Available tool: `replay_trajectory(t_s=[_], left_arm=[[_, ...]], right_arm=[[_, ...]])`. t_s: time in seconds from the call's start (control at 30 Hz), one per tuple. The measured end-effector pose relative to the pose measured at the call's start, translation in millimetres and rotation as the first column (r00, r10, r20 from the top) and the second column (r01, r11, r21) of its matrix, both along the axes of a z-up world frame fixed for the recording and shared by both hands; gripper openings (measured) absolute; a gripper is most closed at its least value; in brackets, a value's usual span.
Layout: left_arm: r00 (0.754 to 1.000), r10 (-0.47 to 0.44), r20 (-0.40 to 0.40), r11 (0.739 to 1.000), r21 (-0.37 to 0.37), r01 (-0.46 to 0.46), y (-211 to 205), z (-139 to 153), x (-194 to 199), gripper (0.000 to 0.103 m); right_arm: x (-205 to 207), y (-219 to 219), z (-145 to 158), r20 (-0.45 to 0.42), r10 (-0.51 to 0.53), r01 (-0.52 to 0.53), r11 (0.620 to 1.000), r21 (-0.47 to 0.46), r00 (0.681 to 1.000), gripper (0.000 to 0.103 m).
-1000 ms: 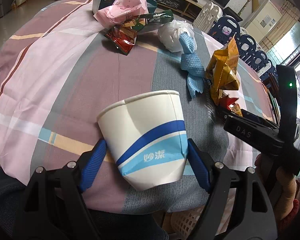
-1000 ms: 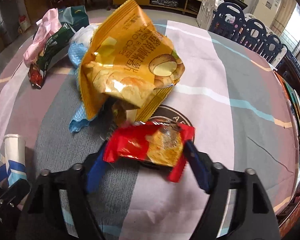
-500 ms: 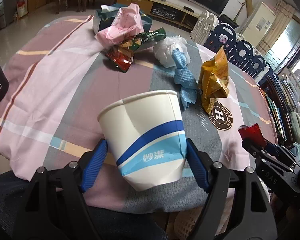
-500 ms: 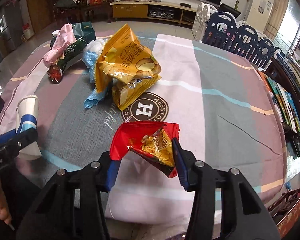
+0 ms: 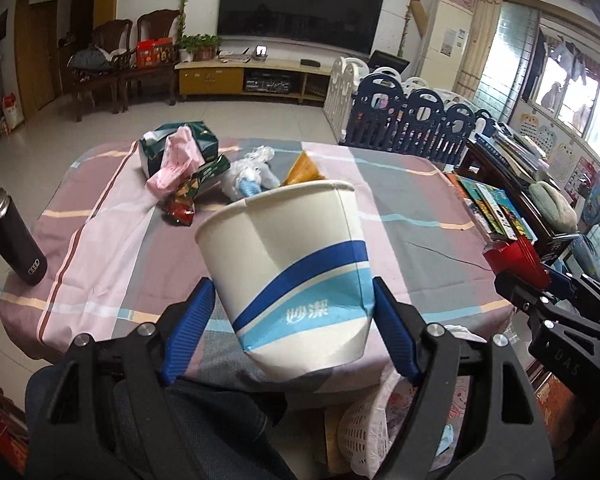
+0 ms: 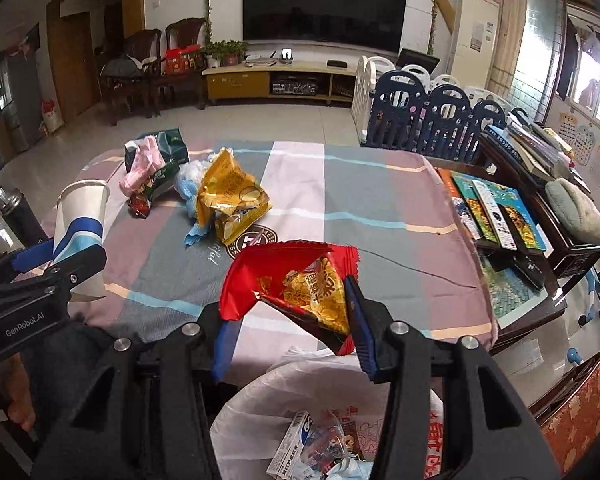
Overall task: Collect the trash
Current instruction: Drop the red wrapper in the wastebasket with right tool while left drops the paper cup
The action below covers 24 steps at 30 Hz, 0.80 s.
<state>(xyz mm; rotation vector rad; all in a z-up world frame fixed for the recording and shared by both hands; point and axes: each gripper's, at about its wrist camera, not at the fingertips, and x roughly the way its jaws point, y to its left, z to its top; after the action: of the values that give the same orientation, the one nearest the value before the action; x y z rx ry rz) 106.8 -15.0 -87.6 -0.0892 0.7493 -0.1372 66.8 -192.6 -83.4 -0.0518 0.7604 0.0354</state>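
My left gripper (image 5: 290,332) is shut on a white paper cup with blue bands (image 5: 296,276), held off the near table edge; the cup also shows in the right wrist view (image 6: 80,236). My right gripper (image 6: 290,332) is shut on a red snack wrapper (image 6: 296,284), held above a white-lined trash bin (image 6: 260,412) that holds several wrappers. The wrapper shows at the right in the left wrist view (image 5: 516,256). On the table lie a yellow chip bag (image 6: 228,196), a blue cloth (image 6: 198,234), a white plastic bag (image 5: 248,172), a pink bag (image 5: 176,160) and small wrappers (image 5: 180,212).
The table has a striped pink and grey cloth (image 6: 340,200). A black tumbler (image 5: 14,240) stands at its left corner. A side shelf with books (image 6: 496,208) is at the right. A white basket (image 5: 364,432) sits below the table edge.
Both grippers pulled back and up from the table with the cup and the red wrapper. The red wrapper now hangs over the trash bin.
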Motion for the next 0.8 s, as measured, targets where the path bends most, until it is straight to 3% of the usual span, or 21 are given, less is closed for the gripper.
replay_trajectory(t_s=[0.17, 0.4, 0.6, 0.8], left_arm=[[0.995, -0.076, 0.062, 0.997, 0.021, 0.074, -28, 31, -32, 0.078], [0.984, -0.154, 0.093, 0.988, 0.046, 0.151, -60, 52, -66, 0.078], [0.973, -0.225, 0.06, 0.974, 0.055, 0.221, -87, 46, -75, 0.078], [0.958, -0.287, 0.011, 0.956, 0.072, 0.285, -111, 29, -78, 0.078]], right_arm=[[-38, -16, 34, 0.065, -0.014, 0.014, 1.0, 0.007, 0.998, 0.049], [-78, -44, 56, 0.108, -0.052, 0.051, 0.999, 0.019, 0.993, 0.049], [-99, -67, 59, 0.116, -0.082, 0.077, 0.996, 0.047, 0.99, 0.049], [-105, -87, 45, 0.068, -0.12, 0.117, 0.992, 0.047, 0.99, 0.049]])
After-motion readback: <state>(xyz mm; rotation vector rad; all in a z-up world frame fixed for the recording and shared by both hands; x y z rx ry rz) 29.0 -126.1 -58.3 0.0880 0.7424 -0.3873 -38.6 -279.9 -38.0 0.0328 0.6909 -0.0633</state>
